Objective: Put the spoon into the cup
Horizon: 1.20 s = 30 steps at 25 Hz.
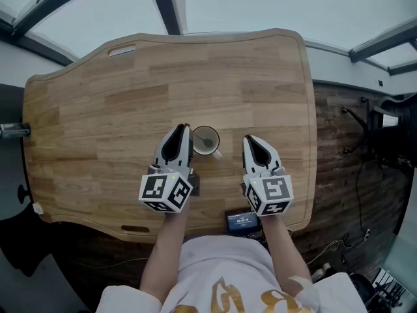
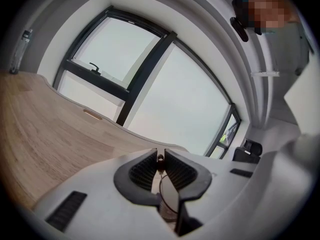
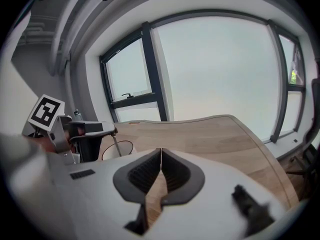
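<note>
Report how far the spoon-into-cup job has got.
Done: the spoon is off the table, clamped in the left gripper. In hand: the right gripper view shows the spoon's lower end reaching down into the cup. Left: open the left gripper so that the spoon rests in the cup on its own. The right gripper is shut on nothing and sits beside the cup.

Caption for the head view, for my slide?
Left gripper holds the spoon in the cup; right gripper shut, empty, alongside.
</note>
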Each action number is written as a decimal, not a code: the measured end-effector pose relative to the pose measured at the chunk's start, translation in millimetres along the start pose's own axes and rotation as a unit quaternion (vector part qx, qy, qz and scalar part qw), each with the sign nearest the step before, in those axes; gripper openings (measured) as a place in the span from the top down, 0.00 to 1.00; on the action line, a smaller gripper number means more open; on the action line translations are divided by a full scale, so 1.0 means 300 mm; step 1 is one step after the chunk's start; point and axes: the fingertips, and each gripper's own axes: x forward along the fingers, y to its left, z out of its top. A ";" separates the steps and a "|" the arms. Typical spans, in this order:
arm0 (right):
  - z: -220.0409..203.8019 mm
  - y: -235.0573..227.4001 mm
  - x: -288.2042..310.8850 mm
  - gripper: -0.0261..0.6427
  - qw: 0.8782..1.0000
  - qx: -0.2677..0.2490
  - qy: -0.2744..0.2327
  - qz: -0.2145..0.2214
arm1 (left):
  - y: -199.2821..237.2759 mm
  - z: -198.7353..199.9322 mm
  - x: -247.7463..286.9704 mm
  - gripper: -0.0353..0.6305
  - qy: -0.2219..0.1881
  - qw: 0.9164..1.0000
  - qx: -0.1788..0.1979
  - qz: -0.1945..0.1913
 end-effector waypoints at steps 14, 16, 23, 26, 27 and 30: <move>0.002 -0.005 0.009 0.91 1.000 0.000 0.001 0.001 | -0.022 -0.014 0.022 0.87 0.003 0.999 0.048 0.005; 0.004 -0.003 0.008 0.91 1.000 0.000 0.000 0.001 | -0.025 -0.017 0.020 0.87 0.006 0.998 0.054 0.006; 0.006 0.000 0.005 0.91 1.000 0.001 -0.001 0.001 | -0.027 -0.017 0.020 0.87 0.007 0.998 0.070 0.008; 0.004 0.003 0.002 0.91 1.000 0.001 -0.001 0.001 | -0.027 -0.019 0.020 0.87 0.009 0.997 0.072 0.008; 0.004 0.004 0.001 0.91 1.000 0.001 -0.001 0.001 | -0.027 -0.020 0.020 0.87 0.009 0.997 0.070 0.008; 0.007 0.004 -0.001 0.91 1.000 0.001 -0.002 0.001 | -0.022 -0.021 0.022 0.86 0.009 0.998 0.065 0.009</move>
